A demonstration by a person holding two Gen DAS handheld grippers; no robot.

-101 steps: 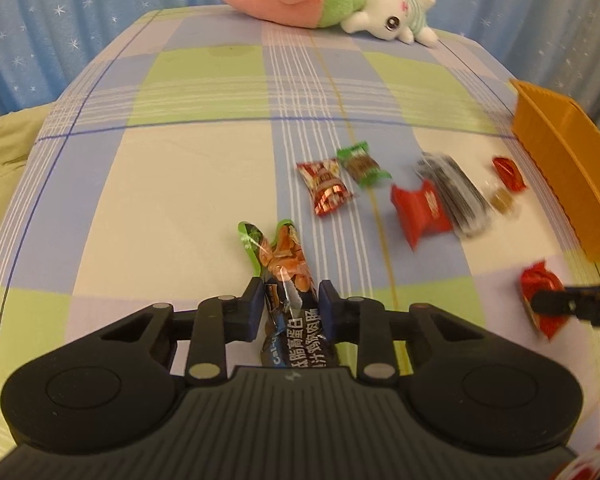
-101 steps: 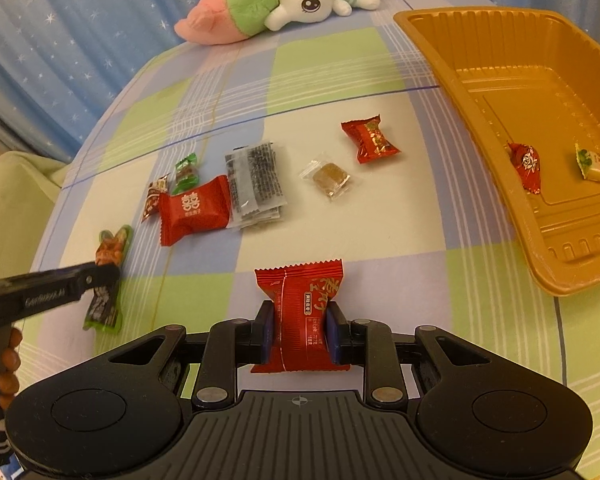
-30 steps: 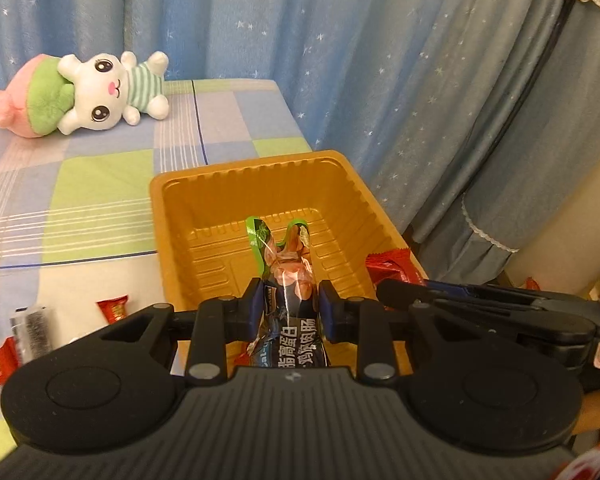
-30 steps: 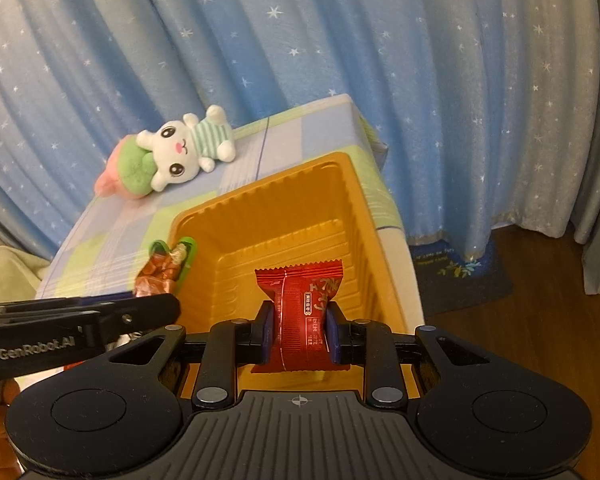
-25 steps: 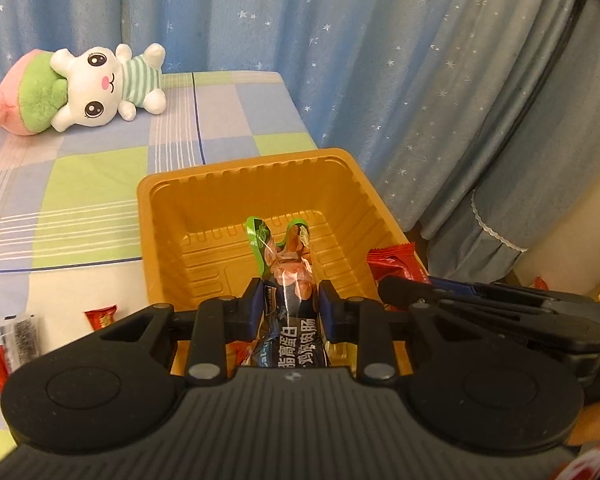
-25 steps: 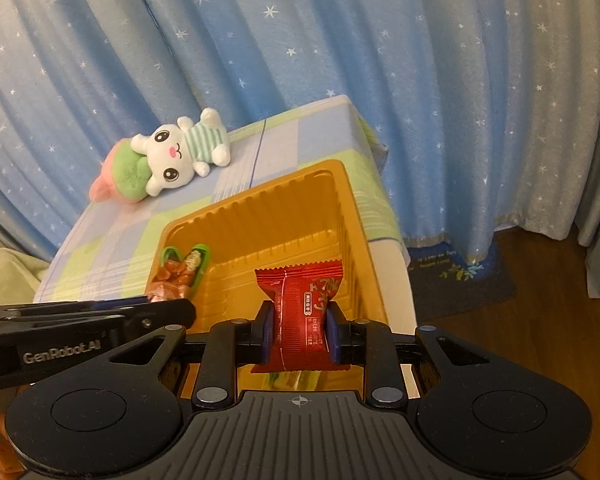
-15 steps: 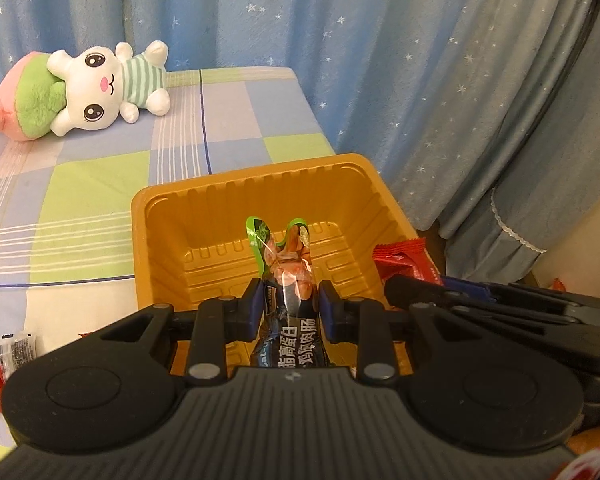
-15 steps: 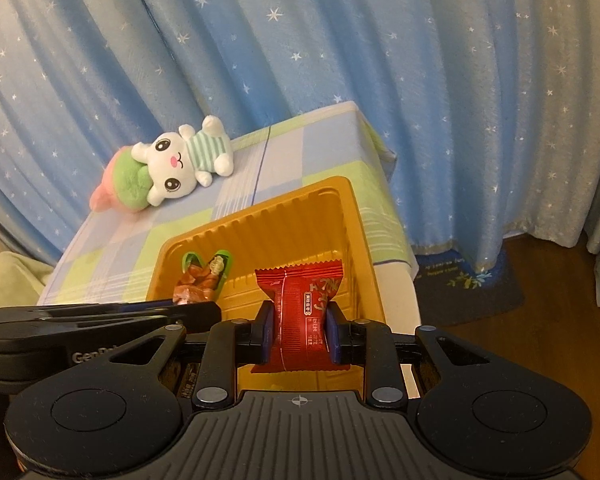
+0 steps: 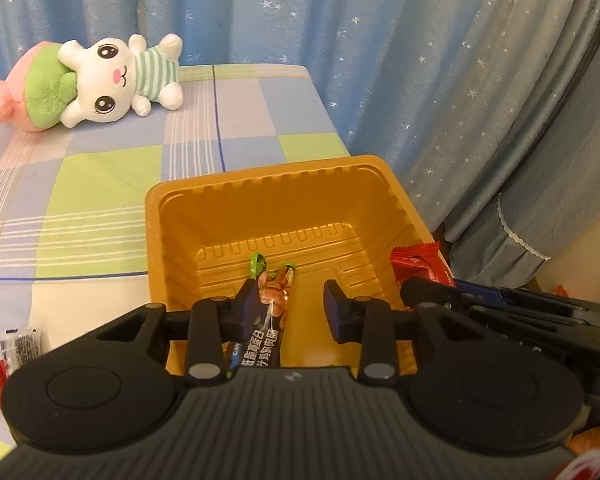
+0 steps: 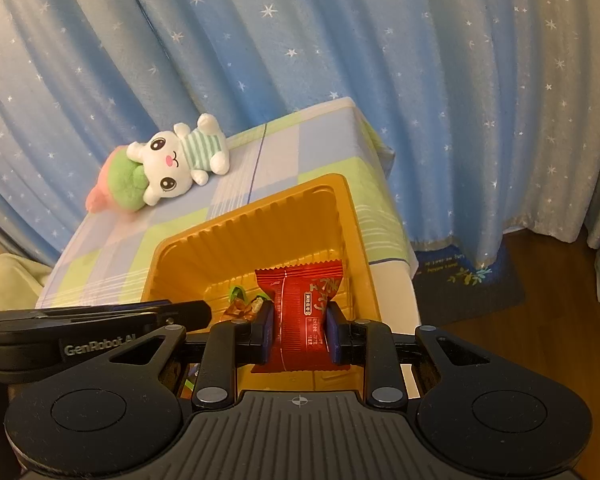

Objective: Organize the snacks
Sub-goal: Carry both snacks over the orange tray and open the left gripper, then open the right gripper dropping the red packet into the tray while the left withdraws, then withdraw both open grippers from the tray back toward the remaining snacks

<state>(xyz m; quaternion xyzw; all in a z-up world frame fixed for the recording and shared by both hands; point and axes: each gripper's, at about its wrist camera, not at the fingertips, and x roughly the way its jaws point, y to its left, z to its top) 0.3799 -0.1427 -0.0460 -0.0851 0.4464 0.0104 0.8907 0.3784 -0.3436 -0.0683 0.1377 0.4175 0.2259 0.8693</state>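
Left claw (image 9: 290, 306) hung over the orange tray (image 9: 396, 200), its jaws opening; the dark sausage-snack packet (image 9: 266, 320) lay between them, against the left pad and clear of the right. Right claw (image 10: 299, 326) was clamped narrow on a red snack packet (image 10: 302, 312) above the tray's right side. The tray sat at the right edge of the checked-cloth counter (image 9: 100, 184); more wrapped snacks (image 9: 18, 342) lay off to the left, a plush bunny (image 9: 112, 80) at the far end before a starred blue curtain (image 9: 380, 60).
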